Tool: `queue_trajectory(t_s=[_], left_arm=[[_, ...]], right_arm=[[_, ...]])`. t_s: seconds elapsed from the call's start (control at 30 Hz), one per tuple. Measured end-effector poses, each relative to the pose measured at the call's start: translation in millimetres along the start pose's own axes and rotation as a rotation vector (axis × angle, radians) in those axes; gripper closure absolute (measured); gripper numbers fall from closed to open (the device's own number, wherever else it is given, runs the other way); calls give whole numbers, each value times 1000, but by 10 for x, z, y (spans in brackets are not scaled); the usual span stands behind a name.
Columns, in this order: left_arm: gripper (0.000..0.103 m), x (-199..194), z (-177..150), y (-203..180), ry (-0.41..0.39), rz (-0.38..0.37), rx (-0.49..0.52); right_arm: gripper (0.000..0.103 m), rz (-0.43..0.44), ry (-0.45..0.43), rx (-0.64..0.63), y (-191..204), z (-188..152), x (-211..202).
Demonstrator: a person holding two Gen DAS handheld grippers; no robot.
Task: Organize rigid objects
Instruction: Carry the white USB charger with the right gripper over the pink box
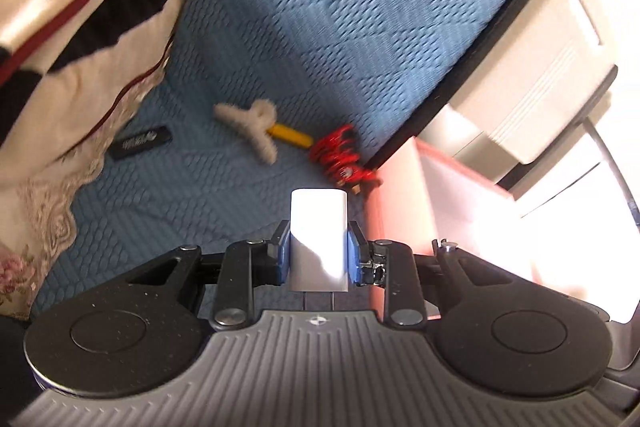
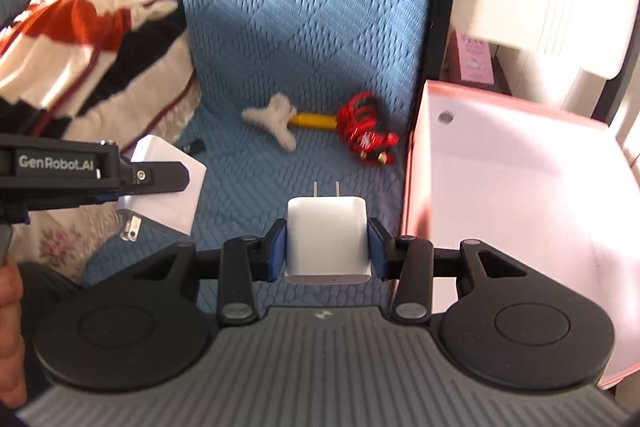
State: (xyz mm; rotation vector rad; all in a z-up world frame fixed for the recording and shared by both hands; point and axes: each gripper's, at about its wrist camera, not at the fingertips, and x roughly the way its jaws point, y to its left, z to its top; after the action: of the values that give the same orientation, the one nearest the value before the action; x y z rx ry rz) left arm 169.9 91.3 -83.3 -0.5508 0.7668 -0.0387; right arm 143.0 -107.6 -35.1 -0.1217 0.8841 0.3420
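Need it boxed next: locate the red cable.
In both views the red cable lies on the blue mat, touching the yellow stick, near the pink box.

Between your right claw's (image 2: 327,241) fingers sits a charger (image 2: 326,239), prongs pointing ahead. Ahead of it on the mattress (image 2: 304,27) lie a hair clip (image 2: 272,121), a pen (image 2: 314,121) just right of the clip, then a coiled cable (image 2: 362,133) at the pen's right end. Right of the claw stands an open box (image 2: 520,187), beside the mattress edge. To the left, your left claw (image 1: 318,255) holds a flat block (image 1: 319,239); behind it lies a blanket (image 2: 88,35).
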Motion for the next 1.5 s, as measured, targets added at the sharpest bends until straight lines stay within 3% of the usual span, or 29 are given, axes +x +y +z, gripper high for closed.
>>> queue_trajectory(t_s=[0.57,0.77,1.13,1.5], left_arm=[[71,-212,467,-1063,-56,-84,96],[71,-91,385,-1420,-54,-114,117],[71,379,44,-1827,22,-146,103],[71,1120,-292,-2018,132,-118,119]], right_arm=[[58,-40,-142,59,-663,409,-722],[58,-64,-154,86,-1001,372,-888],[58,-90,-80,157,-1604,100,-800],[58,-97,39,211,-2052,-262,-296]])
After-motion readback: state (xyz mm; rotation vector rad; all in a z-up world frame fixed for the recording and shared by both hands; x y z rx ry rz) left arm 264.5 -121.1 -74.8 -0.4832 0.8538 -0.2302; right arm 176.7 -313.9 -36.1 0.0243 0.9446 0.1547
